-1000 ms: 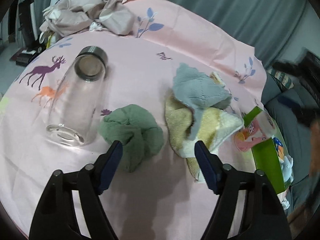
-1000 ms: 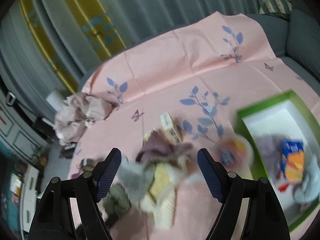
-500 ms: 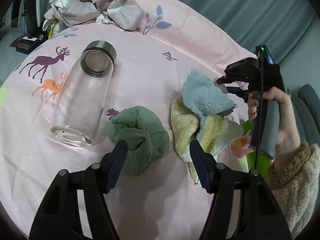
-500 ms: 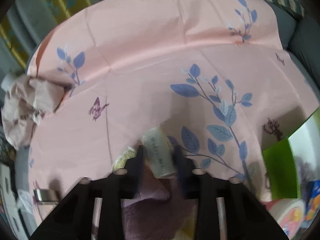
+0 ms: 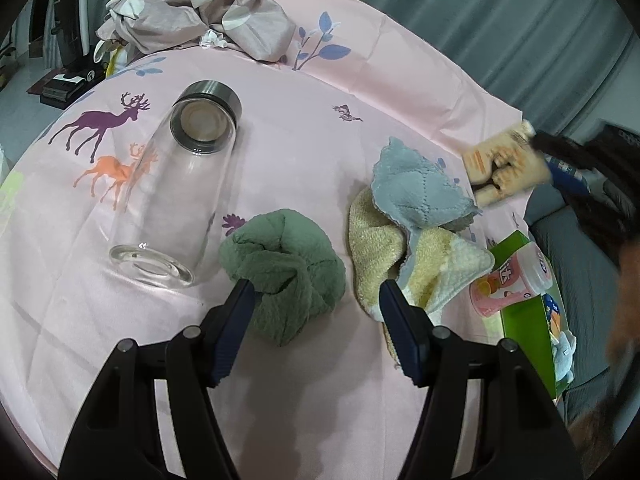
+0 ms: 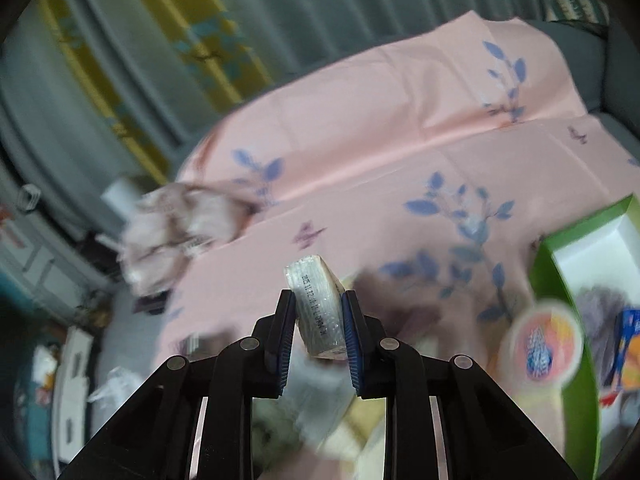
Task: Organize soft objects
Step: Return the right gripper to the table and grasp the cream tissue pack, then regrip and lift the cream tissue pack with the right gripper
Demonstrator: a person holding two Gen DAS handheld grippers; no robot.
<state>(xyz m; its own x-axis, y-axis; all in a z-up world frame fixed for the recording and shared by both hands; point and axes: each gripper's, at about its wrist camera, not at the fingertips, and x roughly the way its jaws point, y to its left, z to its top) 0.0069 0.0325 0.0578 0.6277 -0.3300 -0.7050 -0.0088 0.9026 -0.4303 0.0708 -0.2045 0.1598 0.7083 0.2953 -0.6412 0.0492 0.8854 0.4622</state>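
From the left wrist view, the left gripper (image 5: 316, 304) hung over the desk (image 5: 280, 128) with its fingers (image 5: 236, 320) parted and nothing between them, the green towel (image 5: 286, 276) lying crumpled just ahead of the tips. Beside it to the right lay the yellow towel (image 5: 376, 252) with the grey cloth (image 5: 416, 188) draped on top, the two touching. A clear glass bottle (image 5: 176, 196) lay on its side to the left of the green towel, near but apart from it, and a heap of pinkish fabric (image 5: 200, 20) sat at the far edge. At the right the green box (image 5: 528, 320) stood with a pink cup (image 5: 512, 276) leaning at its rim. Further right, blurred, the small packet (image 5: 500, 168) was carried off the desk. From the right wrist view, the right gripper (image 6: 318, 316) had its fingers (image 6: 352, 320) closing on that wrapped packet (image 6: 318, 308), the pads pressed to both its sides and its printed face turned to the camera. The background was smeared by motion, yet the green box (image 6: 560, 280) showed at the right, holding a few items, with the round-lidded cup (image 6: 544, 344) blurred in front of it. To carry this step well, the packet probably wanted a steady squeeze, as it sat tilted between the pads and its film looked slippery. The cup at the box's rim seemed the likeliest thing to be knocked on the way in.
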